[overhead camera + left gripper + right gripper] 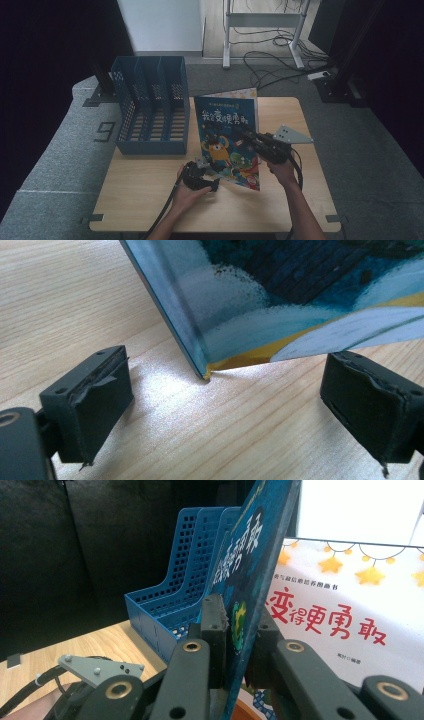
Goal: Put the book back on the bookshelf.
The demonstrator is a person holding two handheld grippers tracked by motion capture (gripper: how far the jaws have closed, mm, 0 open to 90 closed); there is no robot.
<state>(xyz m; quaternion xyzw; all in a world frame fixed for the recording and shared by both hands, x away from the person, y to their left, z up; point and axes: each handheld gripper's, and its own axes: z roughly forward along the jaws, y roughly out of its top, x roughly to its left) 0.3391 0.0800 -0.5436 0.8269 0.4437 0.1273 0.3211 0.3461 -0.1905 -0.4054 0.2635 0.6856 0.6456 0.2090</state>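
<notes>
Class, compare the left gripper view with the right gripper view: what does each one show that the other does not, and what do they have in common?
Left gripper view alone: the left tool, jaws wide apart, and the bottom corner of the blue picture book resting on the wooden table, with nothing between the pads.

Right gripper view alone: the right tool shut on the book's edge, the blue file rack behind it, and a second book with a white cover printed with red characters and yellow stars.

Both: the tilted blue picture book and the light wooden table.
</notes>
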